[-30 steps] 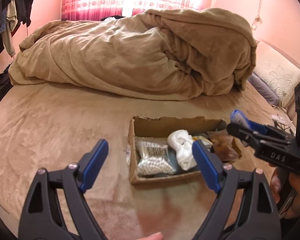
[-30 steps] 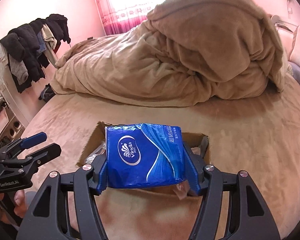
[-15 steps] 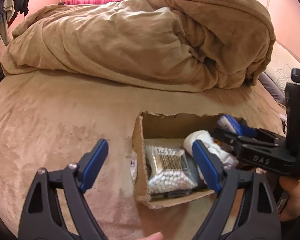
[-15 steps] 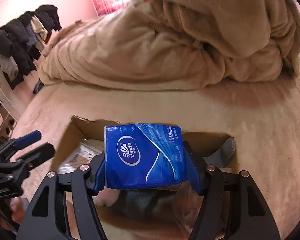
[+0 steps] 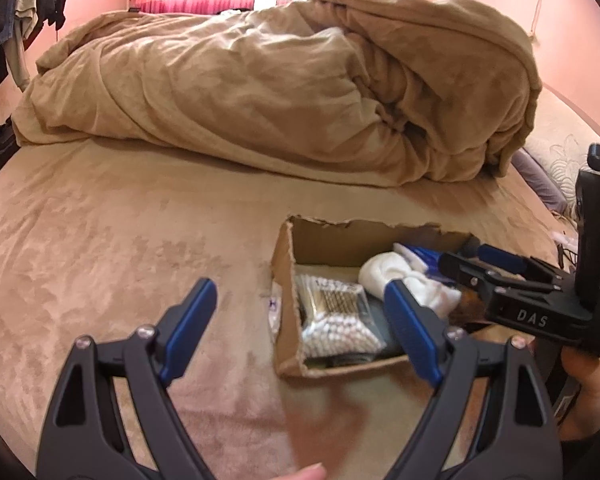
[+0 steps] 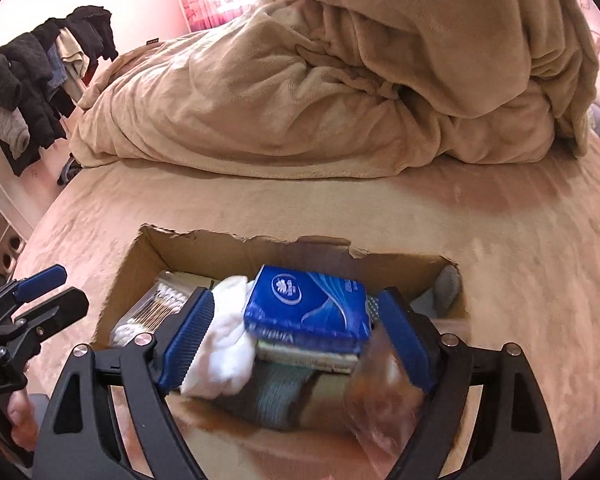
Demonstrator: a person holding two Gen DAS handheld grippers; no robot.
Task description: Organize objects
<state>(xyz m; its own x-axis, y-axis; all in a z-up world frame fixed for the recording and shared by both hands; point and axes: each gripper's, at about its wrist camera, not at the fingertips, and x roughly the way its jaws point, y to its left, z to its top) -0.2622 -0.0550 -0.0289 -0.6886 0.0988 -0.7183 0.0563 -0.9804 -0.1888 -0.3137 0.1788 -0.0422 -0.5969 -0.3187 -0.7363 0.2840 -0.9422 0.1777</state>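
A torn cardboard box (image 6: pixel 228 250) sits on the bed (image 6: pixel 340 208). The blue Vinda tissue pack (image 6: pixel 308 304) lies inside it, on top of other things and free of the fingers. My right gripper (image 6: pixel 296 336) is open over the box, its fingers on either side of the pack. Beside the pack lie a white cloth (image 6: pixel 224 344), a bag of cotton swabs (image 6: pixel 148 312) and a clear bag with brown contents (image 6: pixel 384 392). In the left wrist view the box (image 5: pixel 288 288) is ahead and to the right. My left gripper (image 5: pixel 300 320) is open and empty, at the box's left front.
A heaped tan duvet (image 5: pixel 280 92) covers the far half of the bed. Clothes hang on a rack (image 6: pixel 32 80) to the left. A pillow (image 5: pixel 564 160) lies at the far right. The right gripper (image 5: pixel 500 276) reaches into the box from the right.
My right gripper moved forward and down over the box, opened, and let go of the tissue pack, which now lies in the box. My left gripper drifted closer to the box.
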